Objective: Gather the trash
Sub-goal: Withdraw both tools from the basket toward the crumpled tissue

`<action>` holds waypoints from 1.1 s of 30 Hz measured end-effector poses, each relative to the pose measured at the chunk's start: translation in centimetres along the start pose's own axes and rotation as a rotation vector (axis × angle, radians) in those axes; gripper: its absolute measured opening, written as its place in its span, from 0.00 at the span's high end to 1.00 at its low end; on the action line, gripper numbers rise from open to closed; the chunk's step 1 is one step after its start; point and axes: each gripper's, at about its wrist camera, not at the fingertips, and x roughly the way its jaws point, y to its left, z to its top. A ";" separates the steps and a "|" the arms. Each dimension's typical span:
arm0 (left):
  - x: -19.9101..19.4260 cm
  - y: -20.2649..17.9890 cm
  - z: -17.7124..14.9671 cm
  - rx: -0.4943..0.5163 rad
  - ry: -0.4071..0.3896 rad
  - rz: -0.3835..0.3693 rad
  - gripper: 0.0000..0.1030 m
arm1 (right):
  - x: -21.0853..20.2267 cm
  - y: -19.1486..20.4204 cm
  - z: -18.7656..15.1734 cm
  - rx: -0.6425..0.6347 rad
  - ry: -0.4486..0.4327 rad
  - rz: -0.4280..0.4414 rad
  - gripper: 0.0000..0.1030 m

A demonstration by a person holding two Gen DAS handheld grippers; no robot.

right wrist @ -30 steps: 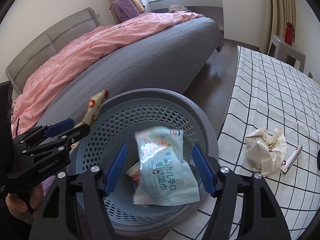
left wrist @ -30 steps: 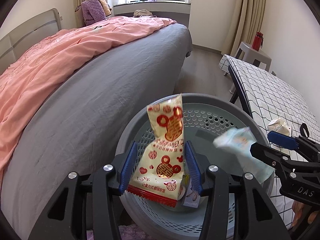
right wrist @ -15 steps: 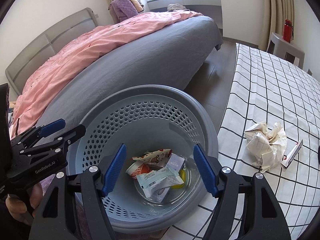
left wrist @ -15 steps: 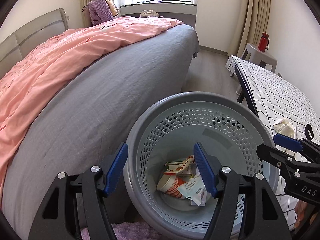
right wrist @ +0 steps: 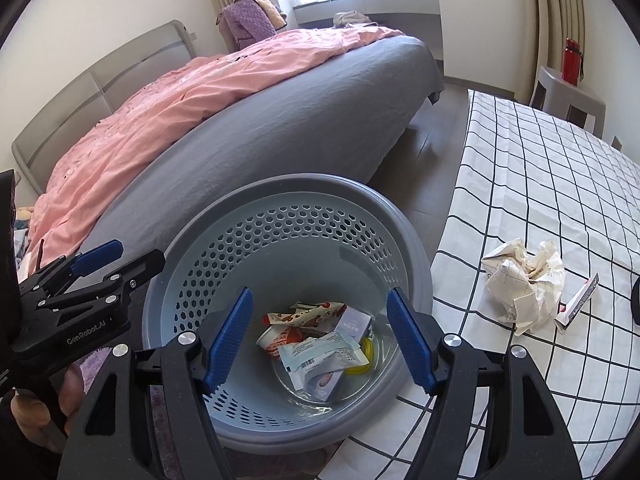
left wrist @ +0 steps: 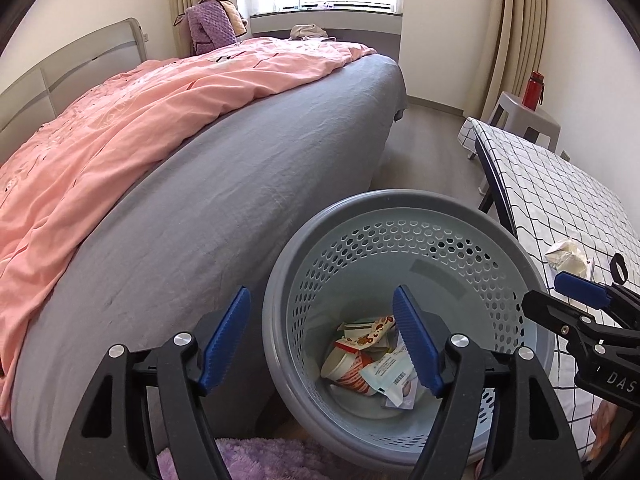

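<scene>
Here, both the left gripper (left wrist: 322, 342) and the right gripper (right wrist: 318, 338) hang empty with jaws apart over the basket (right wrist: 416, 248), the left's having just been opening with nothing between them, so wrappers (right wrist: 320, 354) lie inside, while crumpled paper (right wrist: 524, 286) waits on the table (right wrist: 560, 184).

Basket (left wrist: 400, 208): grey plastic, matt, wall perforated. Wrappers (right wrist: 320, 354) inside: glossy film, with a paper cup (left wrist: 344, 368). Bench (right wrist: 560, 200) at 3 o'clock: checked cloth, matt; crumpled paper (right wrist: 524, 284) on it. Bed (left wrist: 260, 168): grey sheet, wrinkled; pink quilt (left wrist: 120, 128), soft cloth. Rug (left wrist: 272, 460) at 6 o'clock: purple, fluffy. Bottle (left wrist: 534, 90): red, glossy.
</scene>
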 end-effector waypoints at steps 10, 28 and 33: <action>-1.5 -1.3 -0.7 0.012 0.009 -0.009 0.30 | -2.0 -0.3 -1.4 0.013 -0.001 0.000 0.32; -4.0 -9.9 -1.7 0.095 0.019 -0.110 0.30 | -9.4 -10.1 -7.2 0.169 -0.025 -0.157 0.32; -3.7 -13.7 -1.5 0.127 0.042 -0.160 0.30 | -11.2 -13.9 -8.7 0.224 -0.031 -0.208 0.32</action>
